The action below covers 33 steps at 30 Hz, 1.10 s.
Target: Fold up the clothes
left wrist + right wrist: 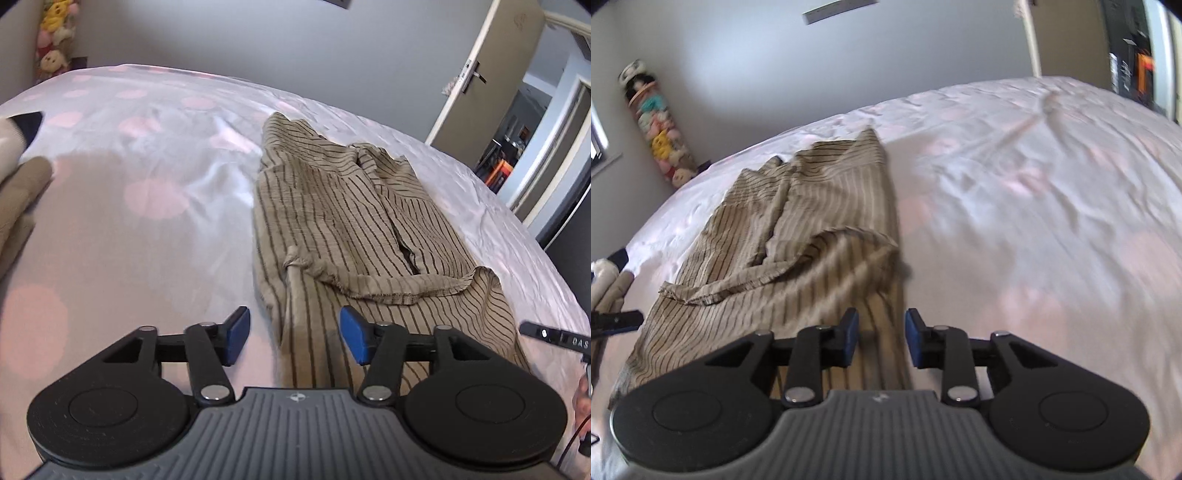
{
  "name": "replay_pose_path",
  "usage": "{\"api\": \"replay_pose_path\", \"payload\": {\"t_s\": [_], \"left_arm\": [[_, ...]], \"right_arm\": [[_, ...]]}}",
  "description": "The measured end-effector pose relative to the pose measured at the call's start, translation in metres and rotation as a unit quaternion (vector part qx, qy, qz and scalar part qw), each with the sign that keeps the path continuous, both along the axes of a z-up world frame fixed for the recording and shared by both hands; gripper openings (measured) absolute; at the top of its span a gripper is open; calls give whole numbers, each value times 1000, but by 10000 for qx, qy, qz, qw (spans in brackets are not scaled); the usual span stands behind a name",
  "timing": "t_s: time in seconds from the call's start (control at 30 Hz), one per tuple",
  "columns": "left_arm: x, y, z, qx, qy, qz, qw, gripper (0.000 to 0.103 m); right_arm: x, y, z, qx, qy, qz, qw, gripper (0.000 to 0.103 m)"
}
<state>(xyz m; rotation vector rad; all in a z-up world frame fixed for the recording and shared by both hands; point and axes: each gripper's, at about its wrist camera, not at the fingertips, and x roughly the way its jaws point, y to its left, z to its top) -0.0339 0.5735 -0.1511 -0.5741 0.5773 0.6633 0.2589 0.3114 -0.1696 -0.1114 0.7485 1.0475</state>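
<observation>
Striped garment (354, 221) on bed (147, 177), plush toys (665, 140) nr wall.

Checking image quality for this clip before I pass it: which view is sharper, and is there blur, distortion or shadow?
Left wrist view: sharp; stripes on the striped garment read cleanly, fisheye bends the bed edge, and a soft shadow falls near the left tool. Right wrist view: motion-smeared, especially the garment's near folds and sheet around the right tool.
</observation>
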Motion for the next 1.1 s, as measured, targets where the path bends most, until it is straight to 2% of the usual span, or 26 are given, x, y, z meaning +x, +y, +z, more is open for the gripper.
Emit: {"api": "replay_pose_path", "payload": {"t_s": [0.07, 0.1, 0.23, 0.33, 0.4, 0.47, 0.5, 0.57, 0.6, 0.73, 0.83, 0.9, 0.97, 1.03, 1.1], "left_arm": [[6, -2, -2, 249, -42, -42, 9997, 39], [10, -1, -4, 370, -9, -73, 9993, 37], [30, 13, -23, 350, 275, -238, 9987, 35], [29, 24, -35, 291, 95, -41, 9995, 34], [26, 27, -35, 369, 66, 10, 9993, 34], [24, 29, -29, 513, 178, 263, 9982, 35], [22, 29, -25, 558, 217, 391, 9974, 40], [15, 30, -18, 488, 108, 430, 9978, 43], [12, 30, -13, 483, 82, 444, 9978, 43], [3, 8, 4, 881, 398, 382, 9946, 43], [-9, -10, 15, 990, 527, 361, 9930, 43], [-16, -25, 25, 1103, 566, 251, 9920, 43], [-21, -44, 34, 1300, 638, 55, 9894, 43], [-23, -65, 41, 1525, 749, -197, 9853, 44], [-22, -89, 43, 1813, 962, -542, 9772, 47]], "right_arm": [[-5, 14, 1, 26, -211, 185, 9996, 20], [-7, 21, 1, 16, -320, 260, 9991, 19], [-4, 52, -14, -287, -534, 354, 9975, 19], [13, 58, -29, -420, -408, 37, 9983, 15], [22, 50, -31, -300, -407, -165, 9986, 15], [28, 42, -29, -265, -520, -434, 9974, 20], [30, 36, -27, -198, -537, -541, 9969, 21], [33, 24, -23, -25, -423, -638, 9971, 21], [32, 19, -21, 16, -379, -628, 9973, 21], [16, 6, -13, 28, -461, -406, 9981, 21], [2, -4, -2, 80, -527, -217, 9983, 24], [-12, -12, 7, 29, -795, 16, 9968, 26], [-32, -21, 14, -126, -1271, 369, 9911, 26], [-52, -31, 19, -308, -1758, 778, 9809, 27], [-71, -42, 20, -493, -2153, 1228, 9675, 28]]}}
